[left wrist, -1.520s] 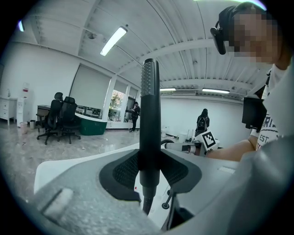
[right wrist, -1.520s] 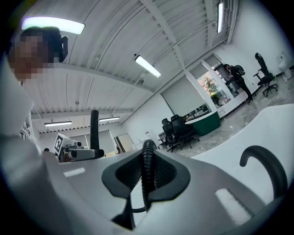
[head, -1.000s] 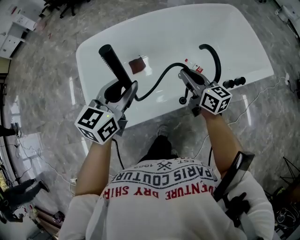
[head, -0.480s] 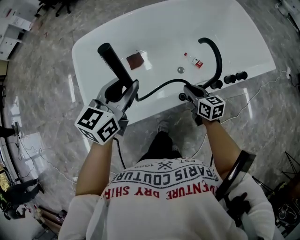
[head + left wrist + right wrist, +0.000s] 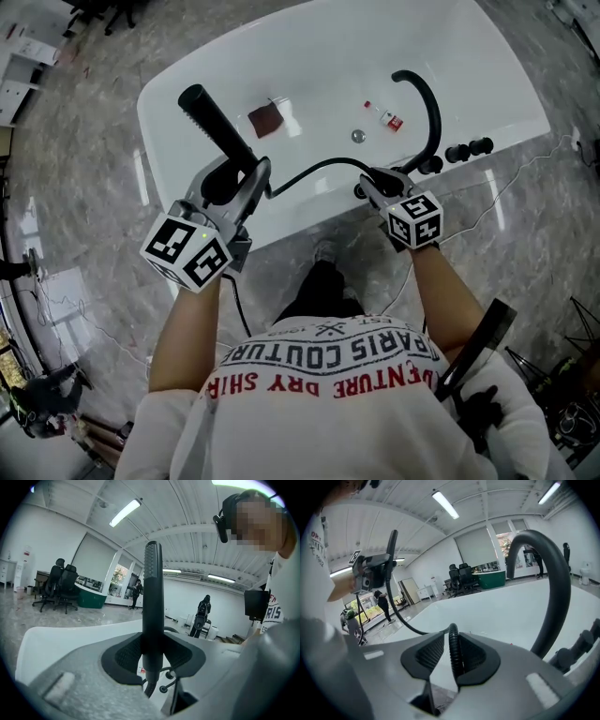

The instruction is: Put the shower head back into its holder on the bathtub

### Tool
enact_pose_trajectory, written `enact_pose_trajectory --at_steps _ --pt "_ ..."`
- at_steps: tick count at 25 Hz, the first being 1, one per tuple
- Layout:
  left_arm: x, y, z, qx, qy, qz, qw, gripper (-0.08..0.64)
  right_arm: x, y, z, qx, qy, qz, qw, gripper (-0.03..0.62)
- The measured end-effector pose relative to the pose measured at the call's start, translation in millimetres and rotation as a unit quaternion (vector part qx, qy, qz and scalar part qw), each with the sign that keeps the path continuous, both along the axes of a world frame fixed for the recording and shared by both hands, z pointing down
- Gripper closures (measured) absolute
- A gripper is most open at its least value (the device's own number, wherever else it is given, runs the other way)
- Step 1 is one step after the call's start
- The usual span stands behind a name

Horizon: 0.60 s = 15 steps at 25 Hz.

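Grey veined marble floor [image 5: 84, 178] spread around the glossy white oval bathtub [image 5: 328, 56]. At the tub's right rim a smooth black spout [image 5: 431, 98] arched over the basin. A ribbed black hose [image 5: 314, 169] curved leftward to the slim, rod-shaped black shower head [image 5: 214, 127]. The left gripper [image 5: 246, 171] clamped this over the tub's near left rim, well apart from the spout. The right gripper [image 5: 368, 184] had just been opening its jaws. Narrowly parted, they had the hose between them, lying against only 1 textured pad.
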<state>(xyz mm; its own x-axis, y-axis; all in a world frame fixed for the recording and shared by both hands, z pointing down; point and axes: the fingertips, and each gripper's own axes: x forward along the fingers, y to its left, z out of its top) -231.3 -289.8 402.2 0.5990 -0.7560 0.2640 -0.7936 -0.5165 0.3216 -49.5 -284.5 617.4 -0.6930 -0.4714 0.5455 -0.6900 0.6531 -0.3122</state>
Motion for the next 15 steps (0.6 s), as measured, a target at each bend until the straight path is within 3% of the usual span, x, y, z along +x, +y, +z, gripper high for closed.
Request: enact_pose_trajectory --at_steps 11,15 --pt "-2.9 -8.9 -14.7 0.013 0.017 -0.01 0.9997 0.419 21.5 46.0 29.6 -0.003 0.114 -0.088 0.99 0.472" --pt "-3.8 -11.0 -19.6 0.014 0.017 -0.012 0.9997 0.419 30.1 60.2 31.0 0.007 0.164 -0.106 0.981 0.508"
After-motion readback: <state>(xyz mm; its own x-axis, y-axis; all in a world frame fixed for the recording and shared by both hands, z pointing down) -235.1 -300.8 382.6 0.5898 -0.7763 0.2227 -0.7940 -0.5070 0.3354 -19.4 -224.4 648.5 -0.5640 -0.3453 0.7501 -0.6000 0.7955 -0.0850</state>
